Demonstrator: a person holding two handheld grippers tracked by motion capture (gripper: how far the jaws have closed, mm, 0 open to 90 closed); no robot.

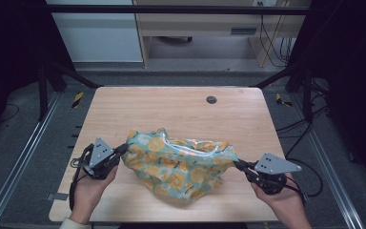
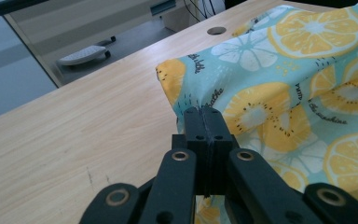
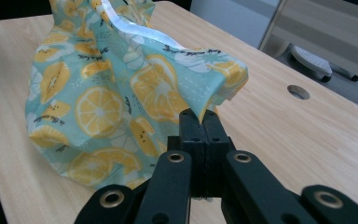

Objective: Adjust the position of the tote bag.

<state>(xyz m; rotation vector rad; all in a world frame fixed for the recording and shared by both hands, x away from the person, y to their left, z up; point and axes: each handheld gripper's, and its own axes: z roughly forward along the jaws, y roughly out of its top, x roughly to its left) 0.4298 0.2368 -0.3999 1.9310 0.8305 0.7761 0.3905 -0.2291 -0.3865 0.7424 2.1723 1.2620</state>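
Cloth is hanging soft, light, sagging; likely slipping unless pinched at hems. Left gripper is clamping its nine-o'clock edge, right gripper its three-o'clock corner, both fully closed.

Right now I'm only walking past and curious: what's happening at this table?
A person is handling a lemon-print cloth with two hand-held grippers. The left gripper is shut on the cloth's left edge, and the right gripper is shut on its right corner. The cloth hangs rumpled between them, its lower part resting on the wooden table.
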